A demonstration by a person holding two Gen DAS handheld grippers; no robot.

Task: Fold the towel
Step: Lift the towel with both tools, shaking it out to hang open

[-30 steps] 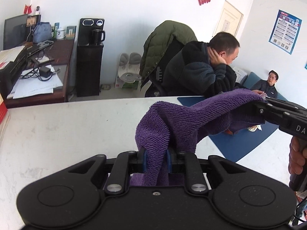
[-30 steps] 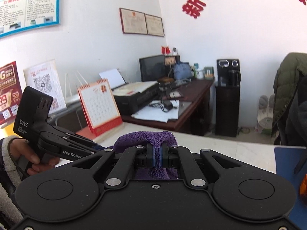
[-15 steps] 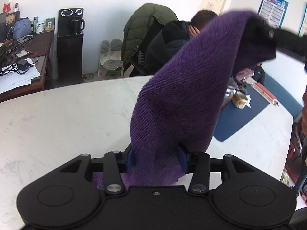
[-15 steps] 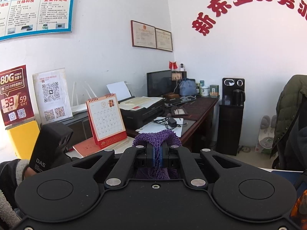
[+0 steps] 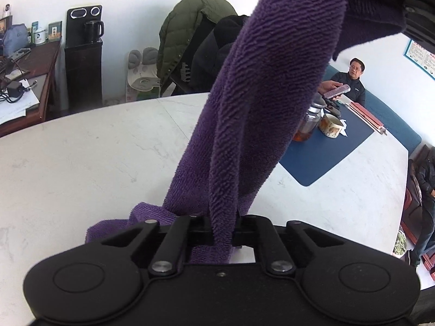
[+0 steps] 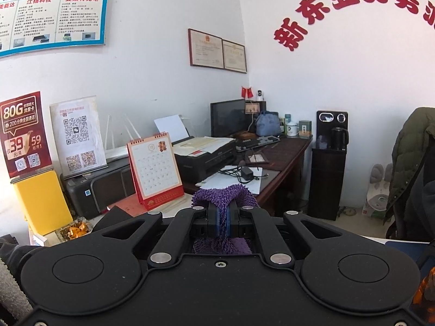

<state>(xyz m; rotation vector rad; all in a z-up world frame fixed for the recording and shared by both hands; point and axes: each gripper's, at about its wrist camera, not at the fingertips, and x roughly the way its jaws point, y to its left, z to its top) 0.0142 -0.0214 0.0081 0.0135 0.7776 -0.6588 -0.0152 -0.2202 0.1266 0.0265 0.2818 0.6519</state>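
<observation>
The purple towel (image 5: 261, 103) hangs stretched in the air between both grippers, above the white marble table (image 5: 81, 168). My left gripper (image 5: 221, 228) is shut on the towel's lower end, just above the table. My right gripper (image 5: 391, 2) shows at the top right of the left wrist view, holding the towel's upper end high. In the right wrist view the right gripper (image 6: 223, 212) is shut on a bunched fold of the towel (image 6: 224, 194), facing the office wall.
A blue mat (image 5: 331, 149) lies on the table's right part with a glass jar (image 5: 310, 125) and a mug (image 5: 330, 127). People sit beyond the table. A desk calendar (image 6: 155, 171), printer and dark wooden desk stand on the left side.
My right gripper has lifted its towel end higher and the towel now hangs stretched and steeper. My left gripper has dropped closer to the table with its end.
</observation>
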